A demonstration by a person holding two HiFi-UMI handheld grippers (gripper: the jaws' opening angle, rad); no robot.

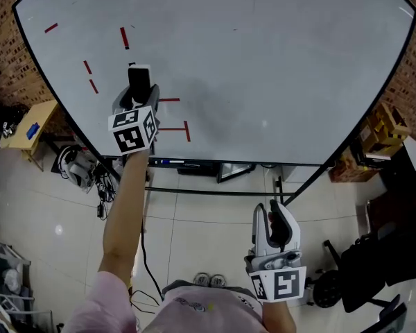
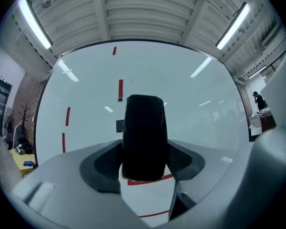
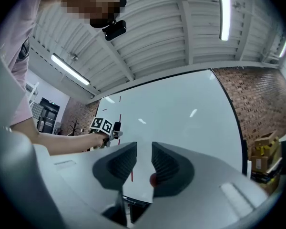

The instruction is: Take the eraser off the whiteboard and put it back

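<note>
head view: the left claw (image 1: 139, 89) sits in the upper left of the frame, out at the end of a stretched arm and in front of the whiteboard (image 1: 277, 61). it is pinching the black eraser (image 1: 139, 80), which stands up out of the jaw tips among the short red marks (image 1: 125, 37). whether the eraser touches the board i cannot tell from here. the right claw (image 1: 276, 217) hangs at the lower right, well apart from the board, pressed together on nothing.

left gripper view: the eraser (image 2: 144, 137) fills the centre of the frame. both pads press on its long sides at about mid-length, and its far end points at the whiteboard (image 2: 195, 109). it looks like a light block with a stiff body and a finely textured dark face (probably felt, so a little soft and not slippery). a hold across the narrow sides near the middle should suit it, since that leaves the flat face free to meet the board.

right gripper view: the right claw (image 3: 144, 161) is at the lower centre, its pads drawn in to a thin slit with nothing between them. the left claw (image 3: 115, 128) shows small at the centre left against the whiteboard (image 3: 181, 118).
</note>
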